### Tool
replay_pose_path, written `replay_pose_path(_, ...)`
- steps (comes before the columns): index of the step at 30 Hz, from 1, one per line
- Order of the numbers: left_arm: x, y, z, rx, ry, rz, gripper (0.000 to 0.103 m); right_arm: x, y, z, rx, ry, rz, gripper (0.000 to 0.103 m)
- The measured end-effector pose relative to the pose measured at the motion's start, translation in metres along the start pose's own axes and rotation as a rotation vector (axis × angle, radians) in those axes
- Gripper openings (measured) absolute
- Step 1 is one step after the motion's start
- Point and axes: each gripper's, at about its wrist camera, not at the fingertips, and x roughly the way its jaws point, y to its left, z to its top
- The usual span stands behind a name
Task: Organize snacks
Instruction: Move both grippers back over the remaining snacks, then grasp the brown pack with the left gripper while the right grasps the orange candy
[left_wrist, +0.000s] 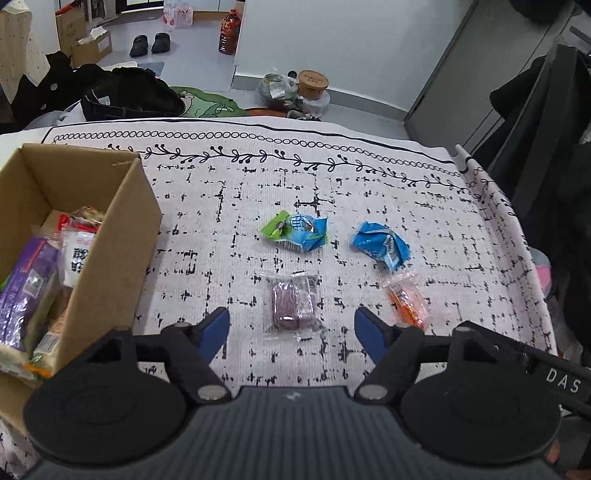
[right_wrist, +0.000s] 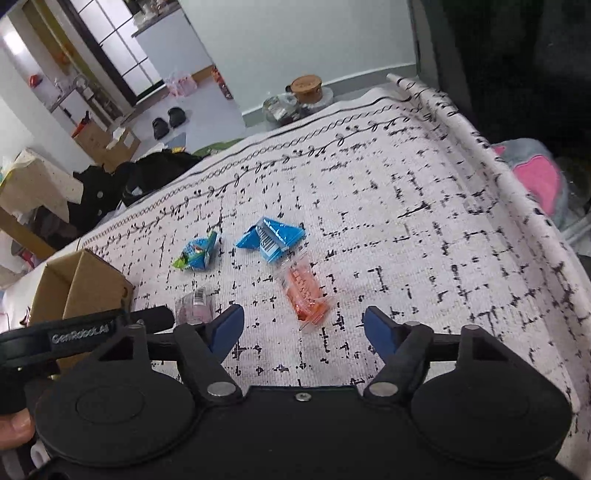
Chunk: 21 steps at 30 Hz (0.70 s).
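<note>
Several snack packets lie on the patterned cloth. A clear packet with a purple snack (left_wrist: 293, 303) (right_wrist: 195, 303) lies just ahead of my open left gripper (left_wrist: 291, 332). A clear packet with an orange snack (left_wrist: 406, 299) (right_wrist: 304, 291) lies just ahead of my open right gripper (right_wrist: 303, 330). Farther off lie a green-and-blue packet (left_wrist: 295, 230) (right_wrist: 197, 253) and a blue packet (left_wrist: 382, 245) (right_wrist: 271, 238). A cardboard box (left_wrist: 122, 229) (right_wrist: 88, 284) at the left holds several packets, including a purple one (left_wrist: 26, 284). Both grippers are empty.
The cloth's rolled right edge (right_wrist: 491, 166) marks the table's side. Beyond the far edge are black bags (left_wrist: 129, 92), a bag of jars with a cork-lidded pot (left_wrist: 312, 83) and shoes (left_wrist: 149, 44) on the floor. A pink item (right_wrist: 535, 177) lies off the right.
</note>
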Motion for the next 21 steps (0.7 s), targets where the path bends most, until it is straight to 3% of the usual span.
replay_pose_path(12,0.049,-0.001,0.006,-0.019,0.080,0.006,0.058,0.039,-0.008,0.004,0.006,0.061,0.024,0.063)
replay_pose_path(17,0.061,-0.006,0.010,-0.005,0.099,0.004,0.058,0.047,-0.006,0.011,-0.013,0.058,0.015,0.063)
replay_pose_path(21,0.073,-0.007,0.013,-0.013,0.122,0.003,0.049,0.058,0.003,0.014,-0.044,0.068,0.009,0.051)
